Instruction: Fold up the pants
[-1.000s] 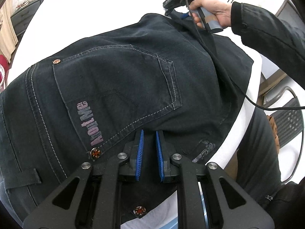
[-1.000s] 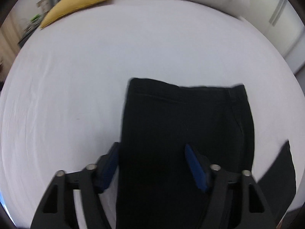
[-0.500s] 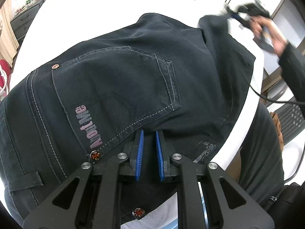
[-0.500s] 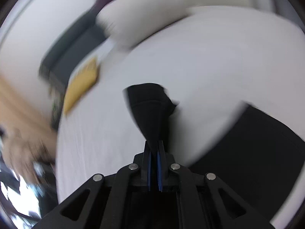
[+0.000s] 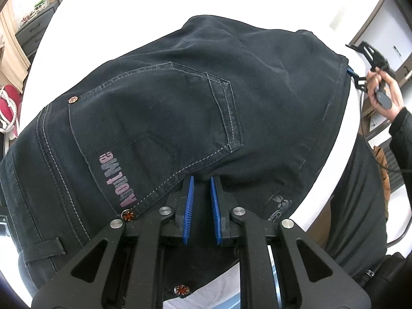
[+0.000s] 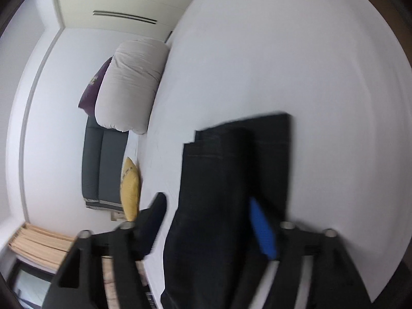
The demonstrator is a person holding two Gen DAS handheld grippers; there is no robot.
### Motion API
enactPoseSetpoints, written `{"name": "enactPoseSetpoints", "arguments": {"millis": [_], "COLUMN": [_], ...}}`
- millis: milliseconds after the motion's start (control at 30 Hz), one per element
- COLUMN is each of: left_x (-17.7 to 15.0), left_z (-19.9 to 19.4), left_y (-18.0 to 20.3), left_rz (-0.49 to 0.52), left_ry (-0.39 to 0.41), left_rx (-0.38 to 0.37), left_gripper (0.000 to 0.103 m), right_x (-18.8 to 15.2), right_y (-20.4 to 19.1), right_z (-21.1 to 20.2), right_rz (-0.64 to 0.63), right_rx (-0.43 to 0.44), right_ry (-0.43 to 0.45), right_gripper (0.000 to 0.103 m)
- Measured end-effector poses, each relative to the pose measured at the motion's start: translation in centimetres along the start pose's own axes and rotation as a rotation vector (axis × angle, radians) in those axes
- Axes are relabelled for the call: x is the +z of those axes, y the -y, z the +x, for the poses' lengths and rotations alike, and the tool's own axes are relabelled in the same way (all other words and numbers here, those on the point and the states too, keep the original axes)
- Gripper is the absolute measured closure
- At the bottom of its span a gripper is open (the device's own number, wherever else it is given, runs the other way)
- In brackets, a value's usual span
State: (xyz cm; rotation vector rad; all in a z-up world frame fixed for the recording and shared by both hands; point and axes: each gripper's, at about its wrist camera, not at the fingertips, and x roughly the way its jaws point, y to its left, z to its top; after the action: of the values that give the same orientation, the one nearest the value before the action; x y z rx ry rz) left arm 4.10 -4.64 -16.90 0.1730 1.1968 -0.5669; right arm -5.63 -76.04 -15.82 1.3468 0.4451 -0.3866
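Dark denim pants (image 5: 180, 108) lie folded on the white bed (image 5: 123, 25), back pocket up. My left gripper (image 5: 202, 180) sits at their near edge, its blue pads close together with dark fabric pinched between them. Held by a hand, my right gripper (image 5: 354, 59) is at the pants' far right edge. In the right wrist view, which is rolled sideways and blurred, the right gripper (image 6: 207, 198) has its jaws opening. The folded leg ends (image 6: 231, 159) lie between its fingers, and the pads are clear of the cloth.
A white pillow (image 6: 128, 85) and a yellow cushion (image 6: 131, 180) lie at the bed's head by a grey headboard (image 6: 103, 164). A grey dresser (image 5: 33, 31) stands at the left. The person's dark-clad legs (image 5: 360, 206) stand at the bed's right edge.
The right gripper shut on the leg end, swung it across to the right while rolling over, and now has its jaws apart. The left gripper kept its grip and barely shifted.
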Motion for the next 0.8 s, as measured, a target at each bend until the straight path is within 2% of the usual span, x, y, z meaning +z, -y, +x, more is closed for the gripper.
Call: {"name": "enactPoseSetpoints", "arguments": {"millis": [33,67,100,133,167,200,233,300,467,800], "left_x": [0.0,0.0,-0.3,-0.3,-0.4,-0.3,-0.3,-0.3,-0.8,-1.4], "left_z": [0.0,0.0,-0.1,-0.1,-0.1,-0.1,-0.1,-0.2,-0.4,-1.4], "left_y": [0.0,0.1,0.0,0.1,0.2,0.3,0.4,0.4,-0.3,-2.0], "left_rz": [-0.003,-0.006,-0.007,-0.008,-0.01,-0.014,-0.018,-0.027,-0.032,-0.055], "left_ry": [0.0,0.0,0.0,0.0,0.0,0.0,0.001,0.005,0.005,0.025], "left_rx": [0.003,0.006,0.008,0.011,0.013,0.014,0.014,0.011,0.002,-0.022], "left_gripper": [0.09,0.09,0.09,0.09,0.09,0.09,0.09,0.09,0.09,0.09], "right_x": [0.5,0.8,1.7,1.8,1.4,2.2,1.2,2.0,-1.3,-3.6], "right_y": [-0.6,-1.1,-1.3,-1.6,-2.4,-2.0,-1.9,-1.3,0.0,2.4], "right_z": [0.7,1.7,2.7,3.8,5.5,6.0,6.4,6.3,2.2,-3.6], "right_rz": [-0.023,-0.038,-0.037,-0.033,-0.02,-0.003,0.01,0.025,0.001,0.027], "right_rx": [-0.016,-0.026,-0.04,-0.055,-0.083,-0.104,-0.109,-0.105,-0.134,-0.142], "right_ry": [0.0,-0.01,-0.022,-0.033,-0.048,-0.047,-0.041,-0.021,0.037,0.078], "right_gripper": [0.032,0.039,0.058,0.07,0.094,0.099,0.099,0.099,0.099,0.1]}}
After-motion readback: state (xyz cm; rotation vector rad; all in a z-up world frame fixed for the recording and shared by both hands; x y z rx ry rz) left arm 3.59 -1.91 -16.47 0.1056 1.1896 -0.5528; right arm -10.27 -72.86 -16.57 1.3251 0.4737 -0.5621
